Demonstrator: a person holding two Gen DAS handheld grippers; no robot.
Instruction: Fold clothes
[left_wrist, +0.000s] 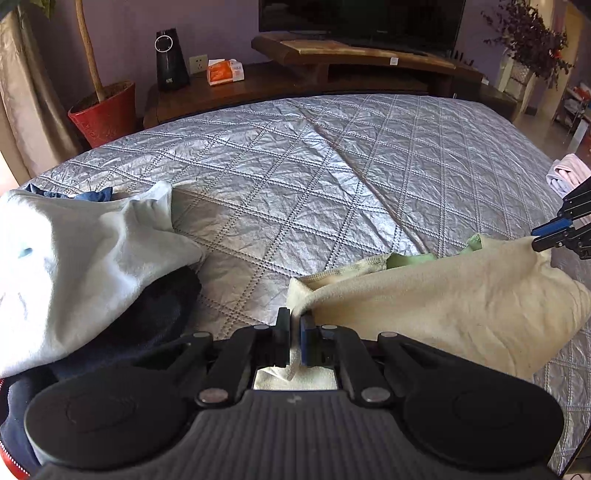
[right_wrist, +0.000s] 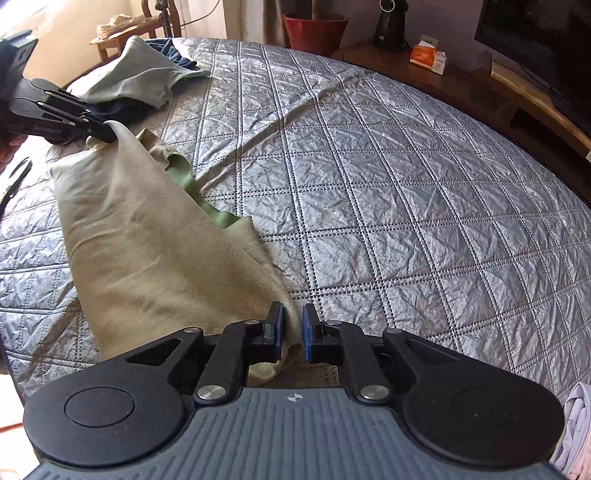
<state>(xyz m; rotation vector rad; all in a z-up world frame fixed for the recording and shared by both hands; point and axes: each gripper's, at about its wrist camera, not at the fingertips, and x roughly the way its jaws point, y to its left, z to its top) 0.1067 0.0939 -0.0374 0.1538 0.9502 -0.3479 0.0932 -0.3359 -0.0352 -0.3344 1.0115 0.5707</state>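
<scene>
A cream garment (left_wrist: 443, 295) with a green inner part (left_wrist: 410, 260) hangs stretched between both grippers above the quilted bed. My left gripper (left_wrist: 295, 325) is shut on one corner of it. In the right wrist view the same cream garment (right_wrist: 147, 251) runs from my right gripper (right_wrist: 293, 325), shut on its near corner, up to the left gripper (right_wrist: 107, 134) at the far left. The right gripper (left_wrist: 546, 240) shows at the right edge of the left wrist view, pinching the cloth.
A pile of pale blue and dark navy clothes (left_wrist: 74, 266) lies on the silver quilt (left_wrist: 295, 177) at the left. Pinkish folded clothes (left_wrist: 565, 173) sit at the right edge. Beyond the bed are a red plant pot (left_wrist: 103, 114) and a wooden TV bench (left_wrist: 332, 66).
</scene>
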